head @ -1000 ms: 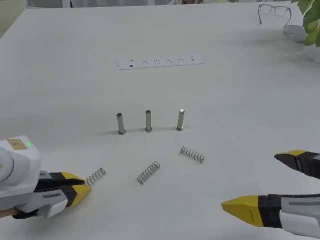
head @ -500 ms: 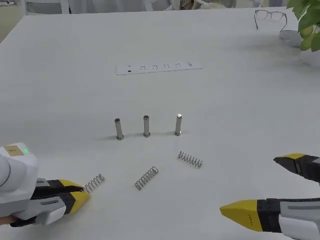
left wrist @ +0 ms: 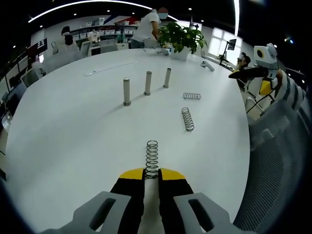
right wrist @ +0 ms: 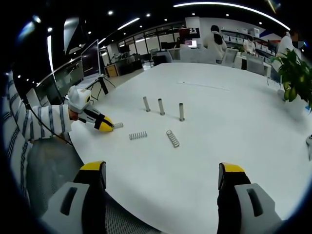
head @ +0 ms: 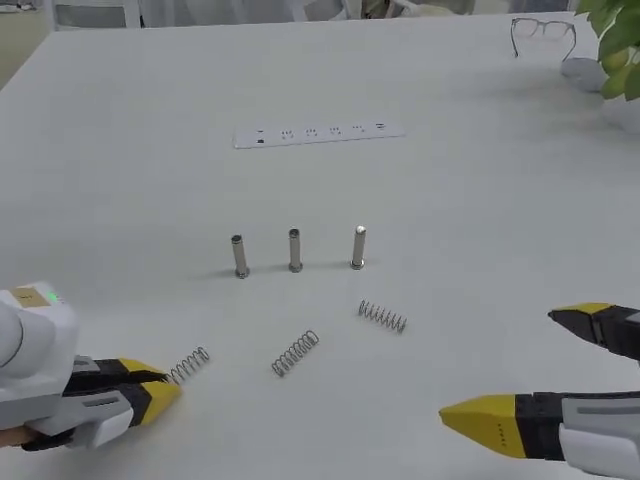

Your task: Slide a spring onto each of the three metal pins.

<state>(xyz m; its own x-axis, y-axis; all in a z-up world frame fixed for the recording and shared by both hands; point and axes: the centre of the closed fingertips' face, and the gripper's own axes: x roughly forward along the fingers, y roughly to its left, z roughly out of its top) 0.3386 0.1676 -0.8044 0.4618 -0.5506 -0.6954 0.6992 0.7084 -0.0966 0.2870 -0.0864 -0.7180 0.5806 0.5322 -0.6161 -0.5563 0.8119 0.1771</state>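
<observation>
almost nothing moved since a second ago; the head view dipped a bit, and your left gripper stays at the same spring end. its jaws are nearly closed, pinching the near end of the left spring at lower left of the head view. the spring lies flat on the table. its long axis runs from the jaws up and right, and in the left gripper view it runs straight ahead of the tips. your right gripper is wide open at lower right, holding nothing, well apart. the left pin stands upright, up and right of the spring and nearest your left gripper. you'd need to tip the free end over the pin top.
</observation>
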